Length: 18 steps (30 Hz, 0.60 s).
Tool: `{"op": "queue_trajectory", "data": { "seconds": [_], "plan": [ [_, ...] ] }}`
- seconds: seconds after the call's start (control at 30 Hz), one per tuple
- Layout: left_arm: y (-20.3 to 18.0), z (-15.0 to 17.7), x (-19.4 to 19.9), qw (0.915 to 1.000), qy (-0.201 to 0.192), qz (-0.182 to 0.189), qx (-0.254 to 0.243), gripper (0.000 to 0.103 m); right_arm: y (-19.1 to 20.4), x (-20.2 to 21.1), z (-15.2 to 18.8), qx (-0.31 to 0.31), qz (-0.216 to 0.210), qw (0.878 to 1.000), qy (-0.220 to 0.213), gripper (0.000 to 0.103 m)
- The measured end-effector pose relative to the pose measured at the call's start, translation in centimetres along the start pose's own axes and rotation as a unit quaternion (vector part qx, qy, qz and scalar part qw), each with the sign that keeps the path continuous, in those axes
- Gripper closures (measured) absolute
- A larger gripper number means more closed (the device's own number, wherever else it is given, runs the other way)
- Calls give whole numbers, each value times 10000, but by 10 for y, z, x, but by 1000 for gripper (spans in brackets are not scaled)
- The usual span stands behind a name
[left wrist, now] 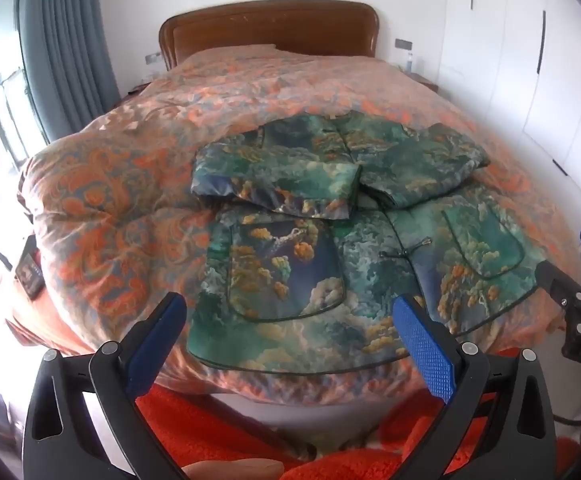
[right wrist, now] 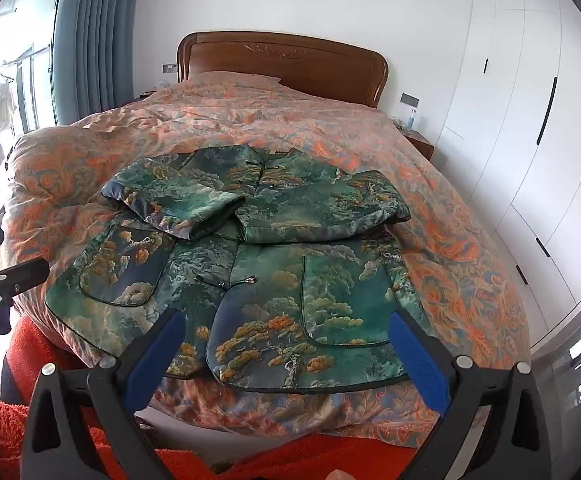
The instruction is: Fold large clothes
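While a grey-blue curtain hangs beside the bright window at the far left, the bed fills the middle of both views, covered by an orange and blue patterned quilt that runs back to a brown wooden headboard. Near the foot of the bed, on top of the quilt, lies the green padded jacket with a landscape print, front side up. Both its sleeves are folded inward across the chest, their cuffs meeting near the middle, and its hem lies along the quilt's near edge. The left gripper hovers above the jacket's lower left part, its blue-padded jaws spread wide with nothing between them. The right gripper hangs over the lower right part and the patch pocket, jaws likewise released and empty. Orange fleecy fabric shows below both grippers. Further right, a small bedside cabinet stands by the headboard, and white wardrobe doors line the right wall.
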<state>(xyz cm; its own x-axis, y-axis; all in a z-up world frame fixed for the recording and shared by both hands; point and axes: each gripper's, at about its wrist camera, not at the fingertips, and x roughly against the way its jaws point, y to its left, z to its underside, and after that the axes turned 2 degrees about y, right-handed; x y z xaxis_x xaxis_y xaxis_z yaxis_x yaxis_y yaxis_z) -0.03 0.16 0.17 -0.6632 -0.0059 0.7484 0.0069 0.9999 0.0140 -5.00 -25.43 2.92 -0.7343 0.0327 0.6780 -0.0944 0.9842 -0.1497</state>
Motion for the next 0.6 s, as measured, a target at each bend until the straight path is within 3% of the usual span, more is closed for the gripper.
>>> {"op": "queue_trajectory", "data": {
  "seconds": [0.6],
  "plan": [
    [-3, 1, 0, 10000, -31, -34, -44, 0, -1, 0, 0, -25, -23, 10000, 40, 0]
  ]
}}
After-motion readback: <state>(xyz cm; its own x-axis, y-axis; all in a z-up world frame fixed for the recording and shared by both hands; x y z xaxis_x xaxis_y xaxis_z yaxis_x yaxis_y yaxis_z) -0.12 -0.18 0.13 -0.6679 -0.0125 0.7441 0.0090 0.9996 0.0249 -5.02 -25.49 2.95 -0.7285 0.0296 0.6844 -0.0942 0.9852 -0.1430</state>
